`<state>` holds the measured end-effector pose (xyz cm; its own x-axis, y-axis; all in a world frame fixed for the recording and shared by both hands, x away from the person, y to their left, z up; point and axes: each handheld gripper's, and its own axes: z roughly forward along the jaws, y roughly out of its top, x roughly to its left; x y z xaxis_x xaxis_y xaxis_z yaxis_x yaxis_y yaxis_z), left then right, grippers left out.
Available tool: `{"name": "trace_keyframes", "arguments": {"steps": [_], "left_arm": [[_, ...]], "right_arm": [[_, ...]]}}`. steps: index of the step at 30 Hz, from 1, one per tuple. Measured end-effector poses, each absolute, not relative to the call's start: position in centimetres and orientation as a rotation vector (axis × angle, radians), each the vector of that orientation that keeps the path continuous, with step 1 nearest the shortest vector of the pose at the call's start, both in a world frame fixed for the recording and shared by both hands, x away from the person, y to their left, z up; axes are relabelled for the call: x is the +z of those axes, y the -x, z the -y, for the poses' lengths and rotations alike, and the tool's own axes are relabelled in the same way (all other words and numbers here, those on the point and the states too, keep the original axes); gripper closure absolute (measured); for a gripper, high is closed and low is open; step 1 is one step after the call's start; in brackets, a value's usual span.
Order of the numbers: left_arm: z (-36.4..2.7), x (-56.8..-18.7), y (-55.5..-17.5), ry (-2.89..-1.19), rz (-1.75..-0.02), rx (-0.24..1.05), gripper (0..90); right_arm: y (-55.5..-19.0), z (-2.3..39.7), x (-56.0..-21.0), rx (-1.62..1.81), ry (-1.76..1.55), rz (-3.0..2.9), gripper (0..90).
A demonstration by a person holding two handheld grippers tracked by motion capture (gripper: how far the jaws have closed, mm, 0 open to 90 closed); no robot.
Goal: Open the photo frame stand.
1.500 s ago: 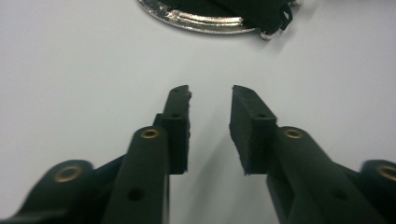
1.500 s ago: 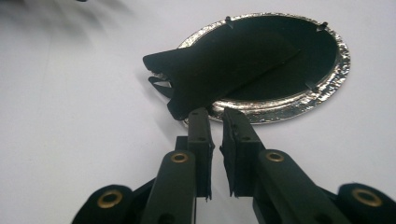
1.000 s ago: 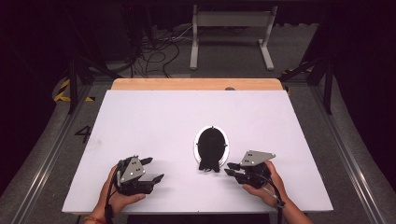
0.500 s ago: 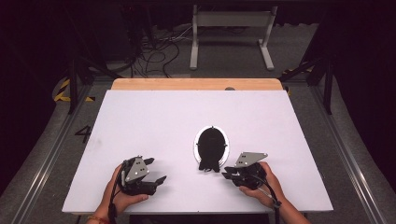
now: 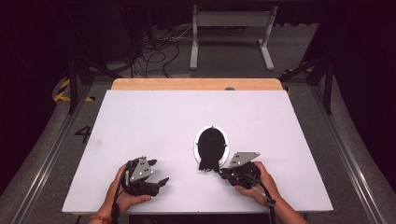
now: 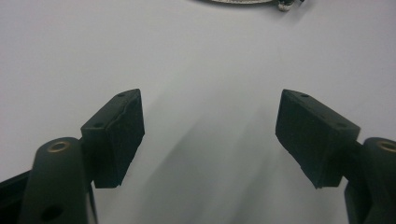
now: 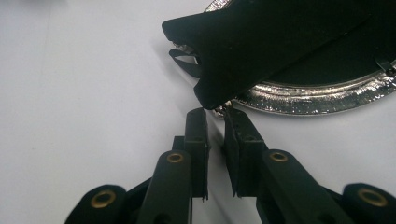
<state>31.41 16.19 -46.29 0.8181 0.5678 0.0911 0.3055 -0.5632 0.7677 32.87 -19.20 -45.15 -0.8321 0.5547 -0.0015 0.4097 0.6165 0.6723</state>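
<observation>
High view: two grippers, left gripper, right gripper, one oval frame.

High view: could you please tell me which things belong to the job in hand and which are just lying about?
Job in hand:
- frame, face down
- its black stand
- right tongs, jaws just been closing, the frame's rim at their tips
- left tongs, open, waiting

Lying about:
- floor cables
- white rack
- wooden board
</observation>
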Motion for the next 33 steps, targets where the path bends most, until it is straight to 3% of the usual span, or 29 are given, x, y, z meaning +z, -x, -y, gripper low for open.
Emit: {"name": "trace_keyframes", "arguments": {"steps": [13, 33], "left_arm": [[-15.8, -46.4, -31.4, -2.222, -0.626, 0.409, 23.1], [-15.1, -46.7, -31.4, -2.25, -0.638, 0.418, 21.4]], "right_arm": [[-33.1, 19.0, -45.3, 1.062, -0.837, -2.634, 78.2], [-34.8, 20.5, -46.2, 1.498, -1.089, -2.675, 56.4]]}}
